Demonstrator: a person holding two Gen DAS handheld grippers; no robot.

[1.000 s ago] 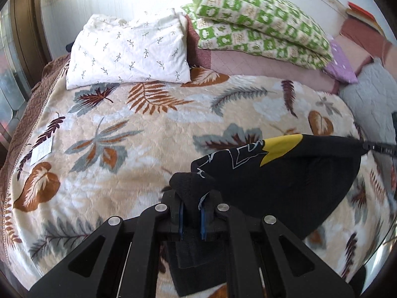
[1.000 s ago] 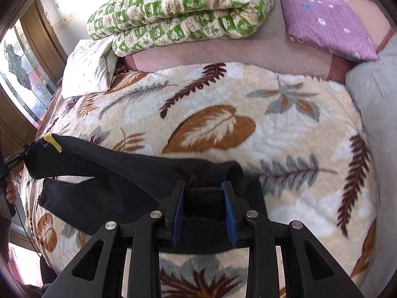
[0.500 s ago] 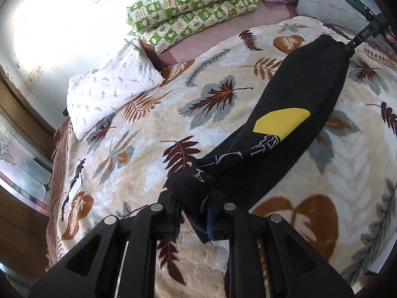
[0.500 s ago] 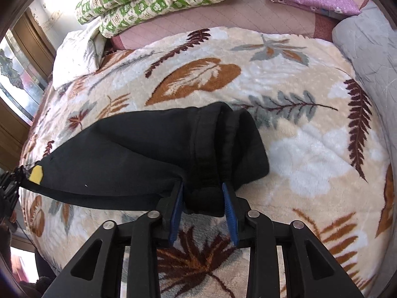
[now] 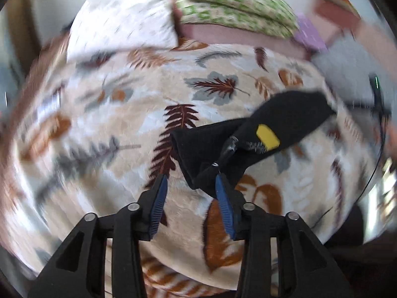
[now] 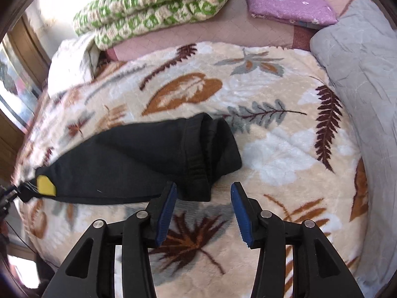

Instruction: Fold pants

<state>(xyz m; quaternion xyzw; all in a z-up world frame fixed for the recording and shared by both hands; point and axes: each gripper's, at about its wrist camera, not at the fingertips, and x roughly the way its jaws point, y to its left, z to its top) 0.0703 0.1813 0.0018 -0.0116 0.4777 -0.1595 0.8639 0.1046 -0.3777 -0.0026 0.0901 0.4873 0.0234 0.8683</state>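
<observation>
You are opening both the left hand-held gripper (image 5: 189, 186) and right hand-held gripper (image 6: 203, 198), gripping nothing, while the folded black fabric pants (image 6: 139, 159) are lying lengthwise between them, ends just ahead.

Left gripper (image 5: 189, 180) tilts steeply down and its jaws are opening, blue pads (image 5: 158, 200) parted with nothing pinched between them. Right gripper (image 6: 203, 190) points down at the same steep slant, jaws opening too, its pads (image 6: 242, 214) spread wide and gripping nothing.
</observation>
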